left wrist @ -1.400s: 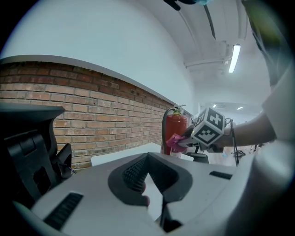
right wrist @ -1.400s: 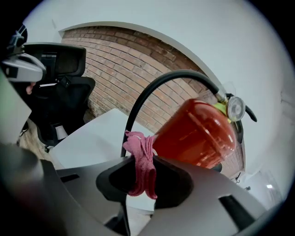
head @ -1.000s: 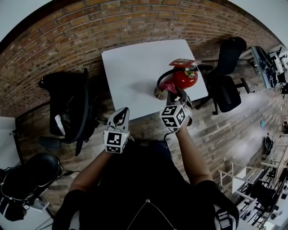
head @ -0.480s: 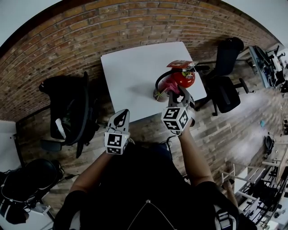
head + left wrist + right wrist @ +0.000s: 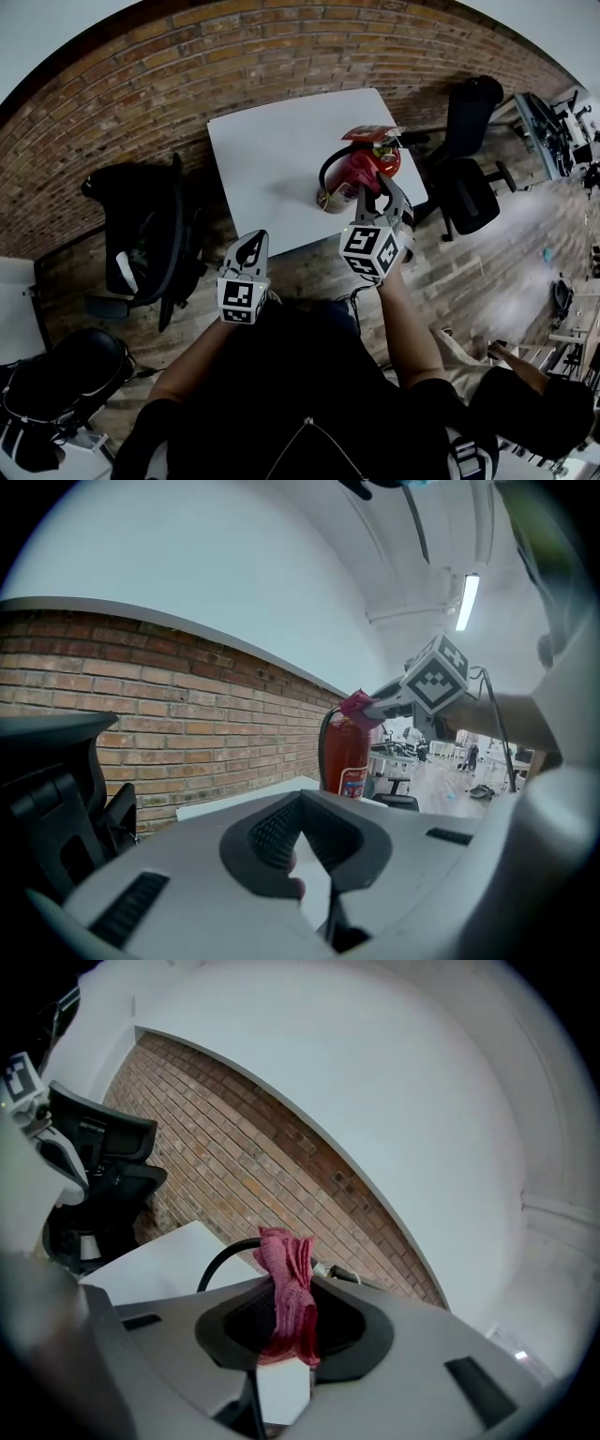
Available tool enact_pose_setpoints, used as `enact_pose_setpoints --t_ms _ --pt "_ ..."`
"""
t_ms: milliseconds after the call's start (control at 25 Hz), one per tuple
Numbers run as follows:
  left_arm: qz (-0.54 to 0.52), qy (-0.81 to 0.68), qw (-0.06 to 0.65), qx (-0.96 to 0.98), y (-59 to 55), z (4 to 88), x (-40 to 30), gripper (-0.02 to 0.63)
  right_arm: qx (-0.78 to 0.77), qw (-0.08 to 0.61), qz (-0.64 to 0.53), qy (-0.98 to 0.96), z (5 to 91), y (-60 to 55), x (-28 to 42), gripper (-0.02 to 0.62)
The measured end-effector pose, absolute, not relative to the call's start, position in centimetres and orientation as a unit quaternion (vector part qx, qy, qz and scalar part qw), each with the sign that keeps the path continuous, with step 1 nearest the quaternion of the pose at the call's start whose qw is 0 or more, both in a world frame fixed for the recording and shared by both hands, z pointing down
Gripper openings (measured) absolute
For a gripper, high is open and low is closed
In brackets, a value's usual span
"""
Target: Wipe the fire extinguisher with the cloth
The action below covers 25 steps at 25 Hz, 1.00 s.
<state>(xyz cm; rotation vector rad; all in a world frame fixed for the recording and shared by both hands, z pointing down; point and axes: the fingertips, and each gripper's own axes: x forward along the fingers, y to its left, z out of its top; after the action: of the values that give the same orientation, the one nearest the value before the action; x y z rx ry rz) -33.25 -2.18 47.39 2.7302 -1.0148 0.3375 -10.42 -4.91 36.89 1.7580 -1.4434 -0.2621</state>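
Since a second ago my right gripper [image 5: 382, 192] has slid a little to my right along the fire extinguisher [image 5: 361, 167], which stands near the desk's [image 5: 267, 155] right edge. The pink that showed beside the red body earlier is now mostly covered by my jaws in the head view. My left gripper [image 5: 248, 251] has barely shifted; it hangs short of the desk's near edge, well apart from the extinguisher. A person's arm [image 5: 525, 375] has come into the lower right corner.

The right gripper view shows what the head view hides: my right jaws are clamped on the pink cloth [image 5: 289, 1297], whose folded end sticks up above them, with the black hose [image 5: 220, 1262] arching behind. The red cylinder itself is out of sight there.

The left gripper view gives the side-on look: the extinguisher stands upright on the desk, and the cloth meets it at its top, by the valve. My left jaws are closed together with nothing between them. A black office chair [image 5: 141, 234] stands left of the desk.
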Motion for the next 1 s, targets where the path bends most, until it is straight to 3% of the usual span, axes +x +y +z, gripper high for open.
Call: enact_pose_setpoints --t_ms 320,1000 --pt "0.112 -0.342 0.105 0.927 -1.6 47.3 -33.3 0.031 0.628 0.499 -0.258 -0.539 36.3 -5.4 -12.3 0.106" --pt "0.116 -0.347 0.114 0.924 -1.1 47.9 -34.1 0.029 0.592 0.560 -0.278 -0.508 38.6 -4.7 -9.6 0.106"
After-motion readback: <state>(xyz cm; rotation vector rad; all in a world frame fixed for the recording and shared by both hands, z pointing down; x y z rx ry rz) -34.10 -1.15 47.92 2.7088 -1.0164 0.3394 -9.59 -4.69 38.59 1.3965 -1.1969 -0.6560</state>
